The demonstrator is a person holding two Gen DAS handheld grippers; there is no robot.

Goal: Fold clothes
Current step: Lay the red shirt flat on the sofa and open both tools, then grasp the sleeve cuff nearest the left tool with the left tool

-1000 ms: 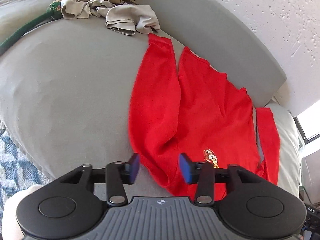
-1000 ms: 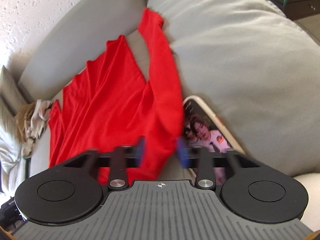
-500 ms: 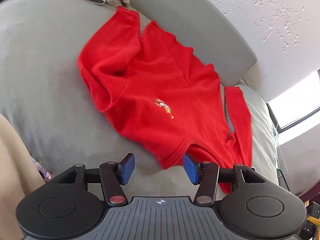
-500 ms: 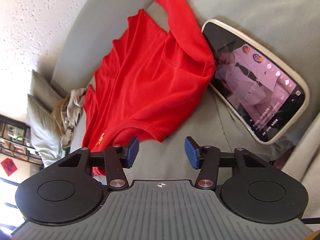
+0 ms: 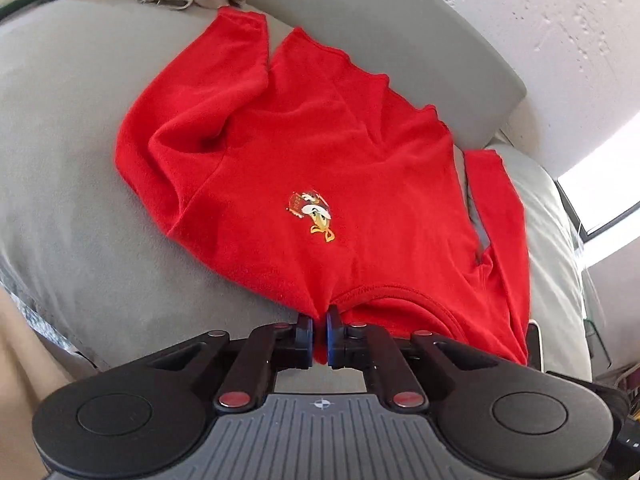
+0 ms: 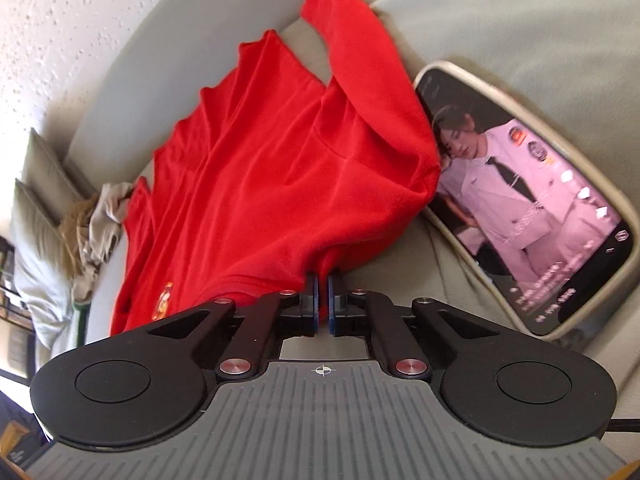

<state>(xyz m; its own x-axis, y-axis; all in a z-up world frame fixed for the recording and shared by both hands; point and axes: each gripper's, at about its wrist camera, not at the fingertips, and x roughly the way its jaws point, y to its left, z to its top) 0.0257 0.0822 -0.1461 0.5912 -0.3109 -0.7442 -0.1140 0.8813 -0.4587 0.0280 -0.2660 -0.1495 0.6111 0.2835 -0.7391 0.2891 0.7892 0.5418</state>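
Both tools clamped on the red shirt [image 5: 320, 152] at its near edge.
My left tool [image 5: 319, 326] and right tool [image 6: 321, 284] pinch thin folds; lifting unevenly could slip cloth or drag the phone [image 6: 532, 196] lying right of it.

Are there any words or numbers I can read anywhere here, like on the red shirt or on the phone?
None can be read.
Red shirt: a small embroidered badge with a cartoon figure; any lettering is too small to read.
Phone: its screen shows a video with lines of small white text near the lower edge and round icons along one side, all too blurred to read.
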